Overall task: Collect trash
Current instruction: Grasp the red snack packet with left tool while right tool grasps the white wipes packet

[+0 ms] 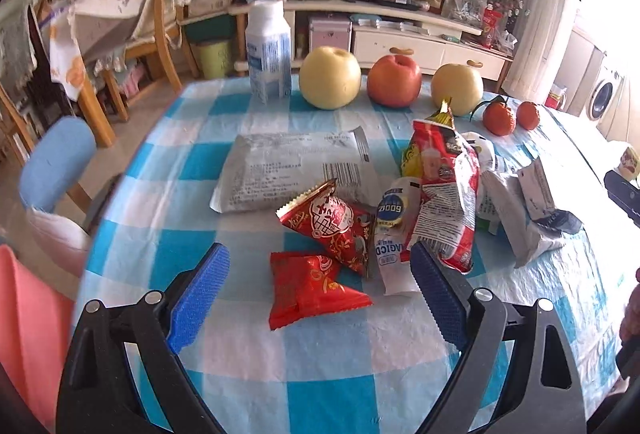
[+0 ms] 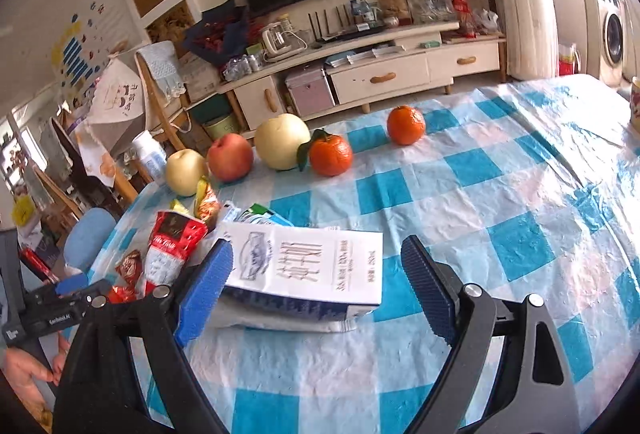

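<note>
Trash lies on a blue-checked tablecloth [image 1: 248, 374]. In the left wrist view my left gripper [image 1: 320, 282] is open, its blue fingers either side of two red snack wrappers [image 1: 312, 290] [image 1: 332, 224]. Beyond lie a grey foil packet [image 1: 288, 169], a white sachet [image 1: 394, 234], a tall red-and-white snack bag [image 1: 444, 189] and a crushed white carton [image 1: 524, 205]. In the right wrist view my right gripper [image 2: 316, 274] is open just above the table, around the flattened white milk carton [image 2: 304, 270]. The red snack bag [image 2: 172, 246] stands to its left.
A row of fruit sits at the far table edge: two pears [image 1: 330, 77] [image 1: 456, 87], an apple [image 1: 394, 79], two mandarins [image 1: 498, 117] [image 2: 406, 125]. A white milk bottle [image 1: 269, 49] stands far left. A blue chair [image 1: 56, 161] is beside the table. A mug [image 2: 635, 105] is far right.
</note>
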`<state>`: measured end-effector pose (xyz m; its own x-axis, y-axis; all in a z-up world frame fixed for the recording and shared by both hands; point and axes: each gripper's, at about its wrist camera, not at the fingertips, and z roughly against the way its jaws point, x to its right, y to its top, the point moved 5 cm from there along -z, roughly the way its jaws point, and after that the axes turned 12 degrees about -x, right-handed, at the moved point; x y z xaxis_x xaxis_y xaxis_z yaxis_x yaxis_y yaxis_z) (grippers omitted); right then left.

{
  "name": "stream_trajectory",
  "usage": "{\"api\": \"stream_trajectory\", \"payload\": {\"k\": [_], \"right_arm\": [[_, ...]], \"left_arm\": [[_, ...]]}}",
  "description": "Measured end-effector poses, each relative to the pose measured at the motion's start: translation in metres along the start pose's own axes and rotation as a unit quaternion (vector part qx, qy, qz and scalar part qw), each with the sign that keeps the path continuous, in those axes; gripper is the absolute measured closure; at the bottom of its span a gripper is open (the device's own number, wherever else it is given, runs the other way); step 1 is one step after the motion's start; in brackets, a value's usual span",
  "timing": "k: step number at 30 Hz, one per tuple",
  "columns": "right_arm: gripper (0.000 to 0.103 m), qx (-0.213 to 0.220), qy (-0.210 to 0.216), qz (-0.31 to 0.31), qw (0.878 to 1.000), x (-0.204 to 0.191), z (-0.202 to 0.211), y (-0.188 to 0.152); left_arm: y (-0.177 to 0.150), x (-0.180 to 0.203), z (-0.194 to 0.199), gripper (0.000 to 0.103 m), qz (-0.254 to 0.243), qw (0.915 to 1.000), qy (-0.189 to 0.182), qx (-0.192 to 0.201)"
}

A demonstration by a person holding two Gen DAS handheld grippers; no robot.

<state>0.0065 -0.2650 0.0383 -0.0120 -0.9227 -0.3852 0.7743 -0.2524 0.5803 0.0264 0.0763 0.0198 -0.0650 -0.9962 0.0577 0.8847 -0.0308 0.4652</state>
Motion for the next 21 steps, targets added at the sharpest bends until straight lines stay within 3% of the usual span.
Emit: {"api": "stream_trajectory", "payload": {"k": [3, 7, 9, 10, 12, 17, 21], "right_arm": [[0.016, -0.017, 0.022, -0.038, 0.999, 0.028, -0.017, 0.015], [0.016, -0.046, 0.084, -0.093, 0.991, 0.051, -0.037, 0.022], [0.019, -0.064, 0.096, -0.101, 0.988, 0.051, -0.048, 0.019], [0.022, -0.073, 0.100, -0.097, 0.988, 0.046, -0.052, 0.017], [0.033, -0.090, 0.114, -0.078, 0.986, 0.033, -0.057, 0.013], [0.034, -0.124, 0.124, 0.000, 0.984, -0.006, -0.053, 0.000], [0.035, -0.163, 0.144, 0.080, 0.973, -0.046, -0.046, -0.030]], "left_arm": [[0.007, -0.004, -0.015, 0.012, 0.034, 0.9988, -0.031, -0.015], [0.014, -0.005, -0.030, 0.012, 0.072, 0.9950, -0.067, -0.015], [0.016, -0.004, -0.035, 0.018, 0.079, 0.9938, -0.077, -0.014], [0.018, -0.004, -0.039, 0.026, 0.083, 0.9933, -0.078, -0.016], [0.020, -0.007, -0.045, 0.030, 0.098, 0.9911, -0.087, -0.022], [0.024, -0.014, -0.057, 0.053, 0.130, 0.9849, -0.110, -0.028], [0.023, -0.020, -0.059, 0.060, 0.149, 0.9799, -0.128, -0.034]]}}
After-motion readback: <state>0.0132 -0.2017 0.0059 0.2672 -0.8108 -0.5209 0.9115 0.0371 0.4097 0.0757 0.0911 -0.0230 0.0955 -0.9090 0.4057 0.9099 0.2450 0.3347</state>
